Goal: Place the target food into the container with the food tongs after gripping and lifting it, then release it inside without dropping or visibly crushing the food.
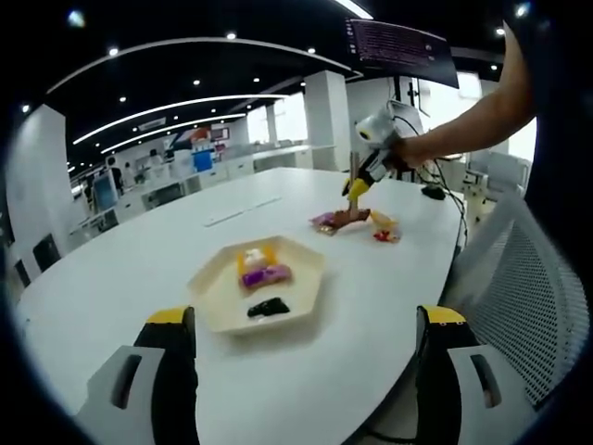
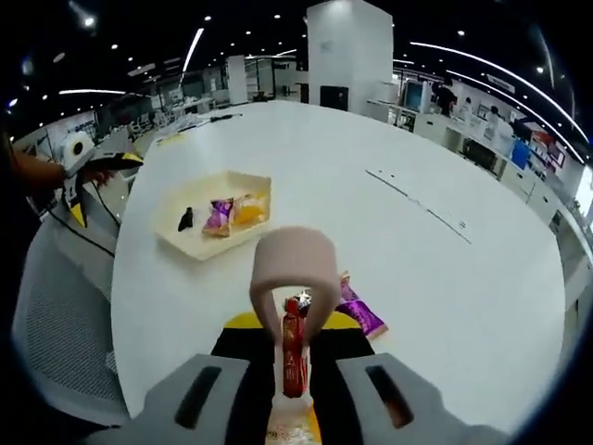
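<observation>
In the lower middle of the right gripper view, the right gripper is squeezing the food tongs between its fingers, and the tongs are pinching a red snack packet. The tray is sitting far off at the upper left on the white desk. The packet is looking thin and slippery, so it could be sliding out on the long trip. Squeezing harder could be crushing it. In the left gripper view, the left gripper is waiting at the bottom with fingers spread wide, holding nothing.
</observation>
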